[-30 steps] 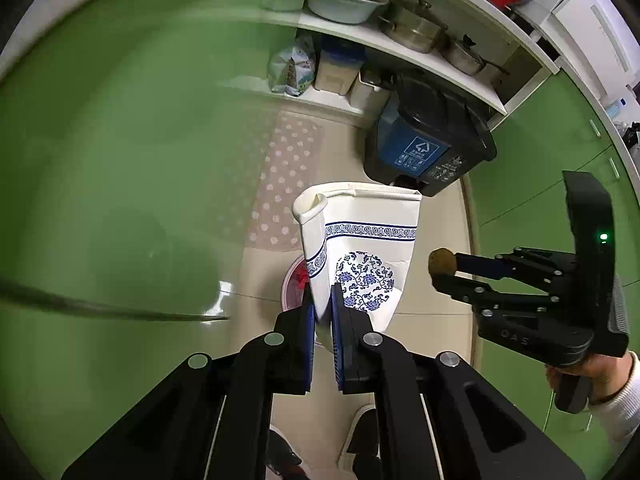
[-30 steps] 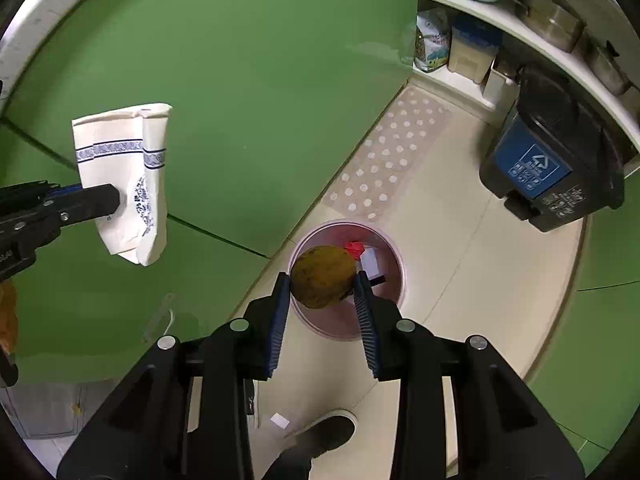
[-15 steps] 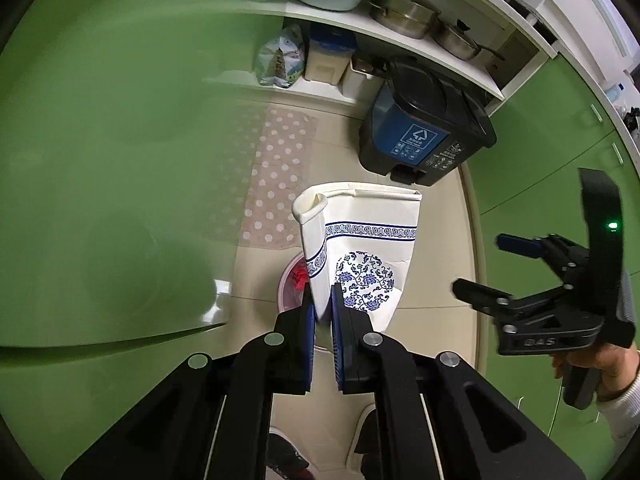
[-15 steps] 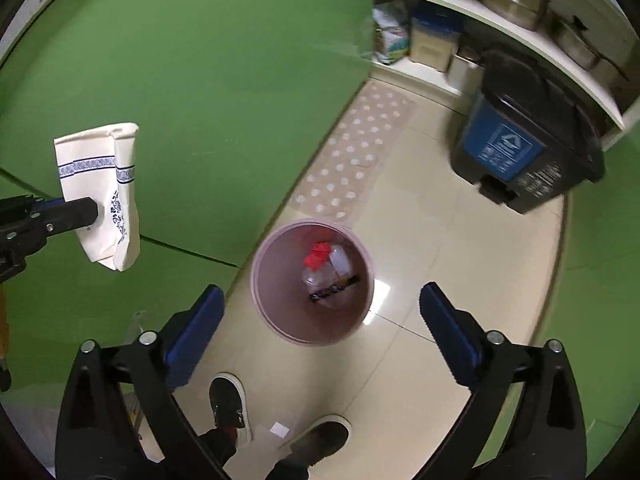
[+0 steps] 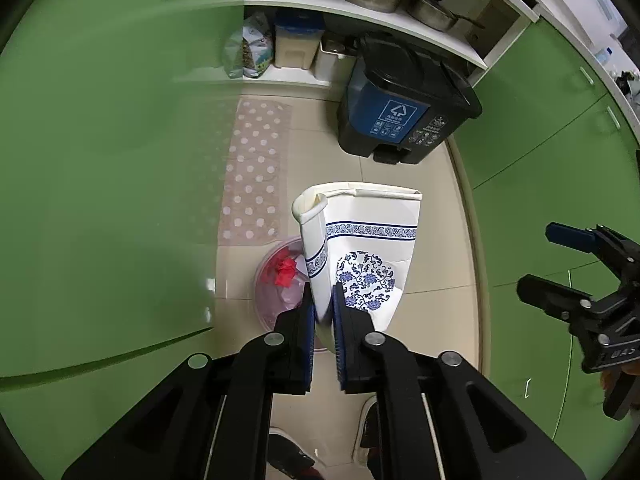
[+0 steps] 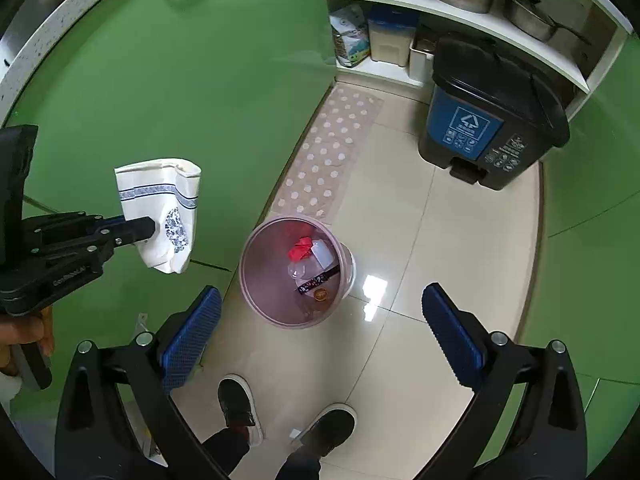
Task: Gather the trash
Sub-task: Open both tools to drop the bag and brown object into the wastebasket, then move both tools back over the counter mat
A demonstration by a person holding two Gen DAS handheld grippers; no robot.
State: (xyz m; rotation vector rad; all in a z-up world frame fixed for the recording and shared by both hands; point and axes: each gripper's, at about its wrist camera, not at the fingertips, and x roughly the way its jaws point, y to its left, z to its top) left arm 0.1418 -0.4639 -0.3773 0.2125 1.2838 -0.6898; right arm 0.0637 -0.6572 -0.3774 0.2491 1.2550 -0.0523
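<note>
Two grippers over the floor: left gripper opening slightly, blue pads still pinching the crushed white paper cup with blue floral print above the round pink plastic wastebasket; right gripper spread wide, empty, above that basket. Beyond, dotted beige mat, black-and-blue pedal bin.

Left gripper: black angular frame, blue textured pads, round silver screws at the joints. Right gripper: same black build, blue waffle-patterned pads, silver screws, embossed lettering on the body, too small to read. Person: black shoes with white soles, dark trousers, white sleeve at the cuff.
</note>
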